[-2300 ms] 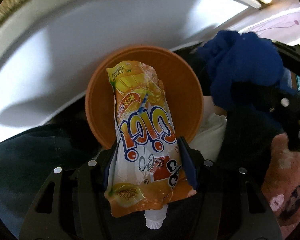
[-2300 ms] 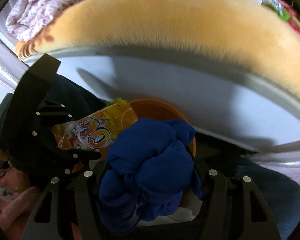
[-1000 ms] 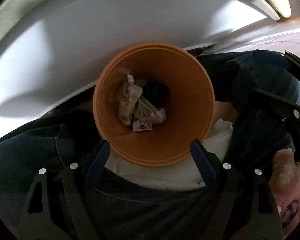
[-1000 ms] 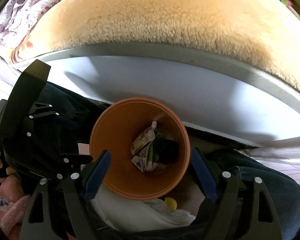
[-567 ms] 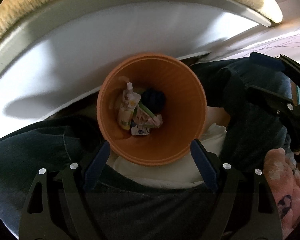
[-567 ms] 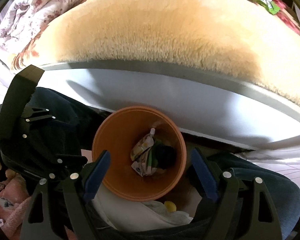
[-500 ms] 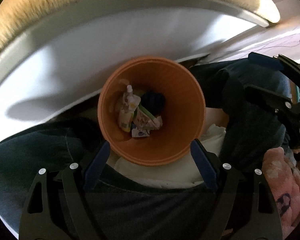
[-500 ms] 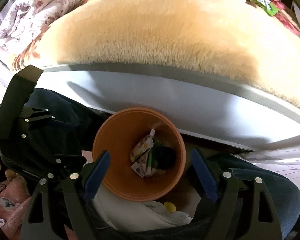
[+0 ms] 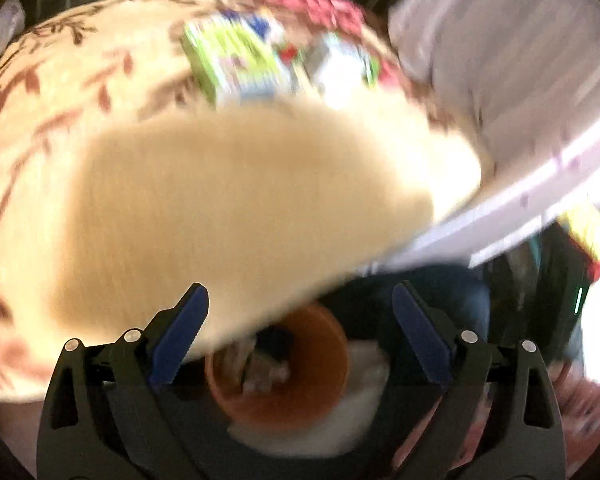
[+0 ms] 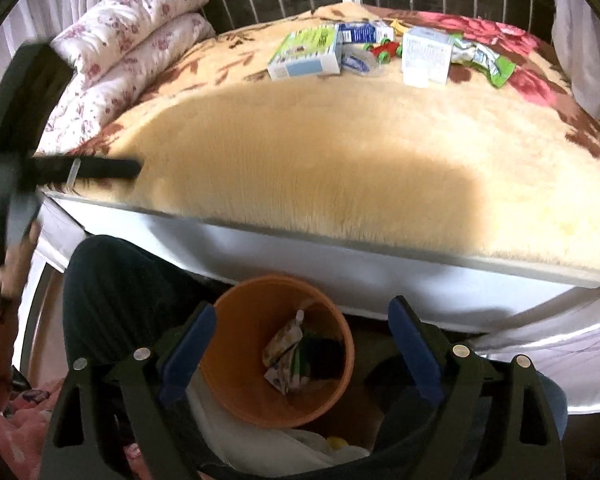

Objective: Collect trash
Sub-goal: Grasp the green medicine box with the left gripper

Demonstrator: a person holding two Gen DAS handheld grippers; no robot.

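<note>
An orange bin (image 10: pixel 236 376) stands on the floor between a seated person's legs, under the bed's edge; a juice pouch (image 10: pixel 282 342) and wrappers lie inside it. My right gripper (image 10: pixel 302 308) hangs above the bin, its jaws opening and nothing between them. My left gripper (image 9: pixel 300 296) is raised over the bed's edge, jaws also opening and empty; that view is blurred, with the bin (image 9: pixel 300 400) low between its fingers. On the bed's far side lie a green-and-white carton (image 10: pixel 306 54), a white box (image 10: pixel 426 56) and a green wrapper (image 10: pixel 488 60). The left gripper's body (image 10: pixel 16 128) shows at the left.
A cream plush blanket (image 10: pixel 340 160) with red flowers covers the bed. Floral pillows (image 10: pixel 128 32) are stacked at its back left, before a barred window. The bed's white side panel (image 10: pixel 340 276) rises just behind the bin. A white cloth (image 10: pixel 284 444) lies by the bin.
Both grippers rose and tilted up from the bin; the bed top with its cartons came into view. The left gripper moved farther and its view is blurred. Both jaws spread slightly wider.
</note>
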